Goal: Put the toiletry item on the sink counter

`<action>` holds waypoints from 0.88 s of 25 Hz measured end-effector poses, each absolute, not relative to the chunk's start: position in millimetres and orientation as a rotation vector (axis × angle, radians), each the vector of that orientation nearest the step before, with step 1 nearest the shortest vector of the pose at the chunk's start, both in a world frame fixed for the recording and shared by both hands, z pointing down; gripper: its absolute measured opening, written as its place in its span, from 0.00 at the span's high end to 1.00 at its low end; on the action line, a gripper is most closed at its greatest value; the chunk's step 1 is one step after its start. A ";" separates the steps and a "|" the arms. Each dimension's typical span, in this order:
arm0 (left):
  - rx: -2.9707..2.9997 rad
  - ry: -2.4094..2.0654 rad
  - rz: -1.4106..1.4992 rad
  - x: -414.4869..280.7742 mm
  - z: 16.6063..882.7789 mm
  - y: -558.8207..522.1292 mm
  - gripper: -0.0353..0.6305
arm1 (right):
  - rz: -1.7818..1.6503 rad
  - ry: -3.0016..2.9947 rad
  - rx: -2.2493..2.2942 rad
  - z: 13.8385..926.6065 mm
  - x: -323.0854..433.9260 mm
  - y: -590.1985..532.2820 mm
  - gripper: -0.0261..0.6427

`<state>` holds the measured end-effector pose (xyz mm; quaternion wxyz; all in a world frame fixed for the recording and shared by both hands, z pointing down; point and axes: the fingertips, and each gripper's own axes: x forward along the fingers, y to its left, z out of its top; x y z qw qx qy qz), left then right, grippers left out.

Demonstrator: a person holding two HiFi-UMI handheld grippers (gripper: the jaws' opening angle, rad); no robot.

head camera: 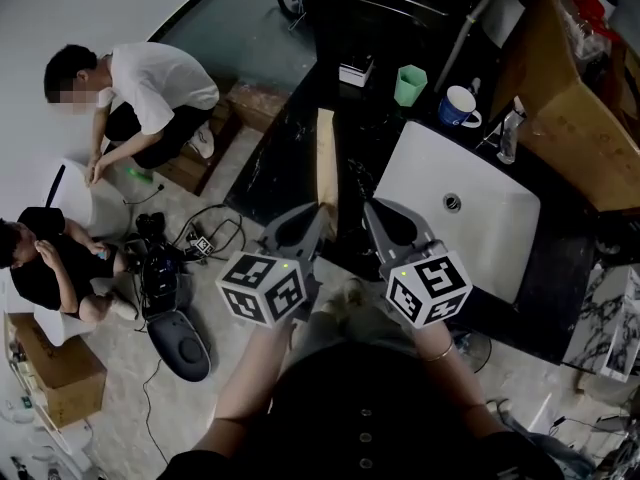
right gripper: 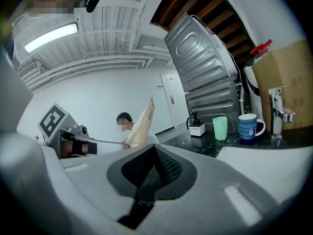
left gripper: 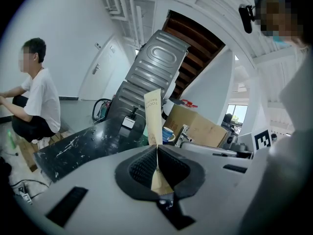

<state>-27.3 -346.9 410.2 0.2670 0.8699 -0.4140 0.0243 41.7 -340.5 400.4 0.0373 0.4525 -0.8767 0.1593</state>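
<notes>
Left gripper [left gripper: 157, 151] is clamped on the lower end of a long tan cardboard toiletry box [left gripper: 153, 115], pads pressed flat on both faces. The box stands up out of the jaws with a slight lean, print showing near its top end (too small to read in full). In the head view the box [head camera: 326, 163] is held over the black marble-veined sink counter [head camera: 290, 163], just left of the white rectangular basin [head camera: 480, 228]; contact with the counter cannot be made out. Right gripper [right gripper: 154, 148] has its jaws brought together with nothing between them, and sits just beside the left gripper [head camera: 312, 218] at the near edge of the counter, right gripper [head camera: 385, 218] over the basin's near corner. At the back of the counter: a pale green plastic cup [head camera: 410, 85], a blue ceramic mug [head camera: 458, 106], a chrome tap [head camera: 510, 133] and a small white box [head camera: 356, 71]. A large brown cardboard carton [head camera: 585, 108] stands to the right of the tap. Two people crouch on the floor, well off to the left.
</notes>
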 end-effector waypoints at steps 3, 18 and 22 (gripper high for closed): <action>2.324 -1.117 0.076 -27.0 417.5 -348.8 0.93 | 0.519 -2.688 1.377 406.0 43.2 -344.7 0.96; 2.246 -1.112 0.152 -18.0 454.3 -355.6 0.93 | 0.609 -2.669 1.292 434.4 39.6 -351.7 0.96; 2.220 -1.112 0.161 -18.8 463.4 -356.3 0.93 | 0.626 -2.668 1.276 438.8 39.1 -353.7 0.96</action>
